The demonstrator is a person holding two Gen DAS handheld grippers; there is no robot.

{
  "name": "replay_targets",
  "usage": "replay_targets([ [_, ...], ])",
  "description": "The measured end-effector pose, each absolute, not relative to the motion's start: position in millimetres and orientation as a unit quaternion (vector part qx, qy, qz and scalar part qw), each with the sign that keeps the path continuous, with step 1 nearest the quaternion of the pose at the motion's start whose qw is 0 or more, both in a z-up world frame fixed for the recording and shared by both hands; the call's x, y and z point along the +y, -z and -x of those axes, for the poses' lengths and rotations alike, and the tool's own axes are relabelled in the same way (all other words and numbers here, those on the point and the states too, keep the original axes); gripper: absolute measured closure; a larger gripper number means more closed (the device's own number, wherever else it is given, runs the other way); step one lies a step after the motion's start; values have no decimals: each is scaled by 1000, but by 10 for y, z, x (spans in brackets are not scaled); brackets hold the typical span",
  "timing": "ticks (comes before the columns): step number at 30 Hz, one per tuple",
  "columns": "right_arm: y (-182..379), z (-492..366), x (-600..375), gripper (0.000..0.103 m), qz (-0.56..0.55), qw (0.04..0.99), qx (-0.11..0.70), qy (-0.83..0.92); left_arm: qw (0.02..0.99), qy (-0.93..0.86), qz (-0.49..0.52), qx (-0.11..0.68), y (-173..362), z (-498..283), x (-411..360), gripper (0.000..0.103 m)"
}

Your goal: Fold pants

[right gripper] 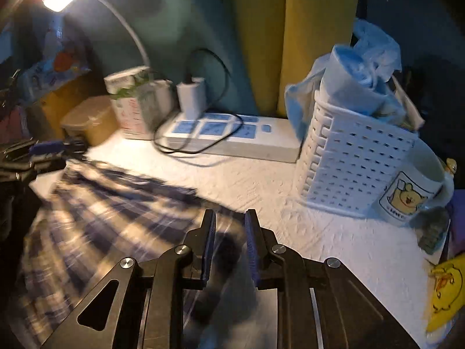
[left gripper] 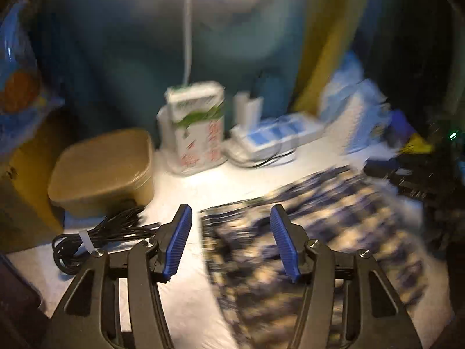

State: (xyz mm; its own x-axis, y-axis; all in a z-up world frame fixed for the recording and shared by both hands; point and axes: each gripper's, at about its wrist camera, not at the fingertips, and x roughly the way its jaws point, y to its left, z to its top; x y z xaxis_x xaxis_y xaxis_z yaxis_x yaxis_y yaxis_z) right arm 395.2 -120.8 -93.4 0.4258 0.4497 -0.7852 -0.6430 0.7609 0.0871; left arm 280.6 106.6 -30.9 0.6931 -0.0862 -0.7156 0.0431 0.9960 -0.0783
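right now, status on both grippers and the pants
Left gripper open, empty, over pants' edge. Right gripper narrow; grip unclear through blur. Plaid pants flat on table. Black cable coil beside left gripper.

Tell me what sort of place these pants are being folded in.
Probably a lived-in desk or tabletop at home, lamp-lit. Beside the plaid pants stand a power strip with a charger plugged in, a cartoon mug and a white basket stuffed with blue bags.

brown tub point(left gripper: 101, 171), coiled black cable point(left gripper: 96, 237), power strip point(right gripper: 232, 136), white basket point(right gripper: 354, 163), mug point(right gripper: 412, 186).
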Motion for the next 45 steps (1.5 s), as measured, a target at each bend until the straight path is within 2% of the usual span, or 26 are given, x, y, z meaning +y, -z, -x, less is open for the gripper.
replay_targets([
  [5, 783, -3488, -1254, 79, 128, 814, 429, -370, 917, 121, 27, 380, 212, -2523, 599, 47],
  [11, 937, -2975, -1240, 79, 143, 787, 451, -396, 874, 121, 32, 469, 825, -2539, 340, 47],
  [14, 1053, -2761, -1275, 79, 158, 781, 461, -390, 870, 115, 36, 478, 983, -2493, 414, 47],
  [25, 1080, -2196, -1726, 79, 191, 788, 450, -374, 872, 107, 28, 477, 949, -2365, 420, 47],
  [31, 981, -2117, -1880, 78, 197, 793, 458, -350, 888, 94, 27, 449, 677, -2151, 429, 47],
  [35, 783, -2185, -1845, 78, 161, 805, 439, -364, 891, 115, 49, 436, 540, -1938, 353, 47],
  [45, 1071, -1970, -1379, 78, 190, 782, 444, -394, 860, 120, 71, 490, 973, -1584, 140, 47],
])
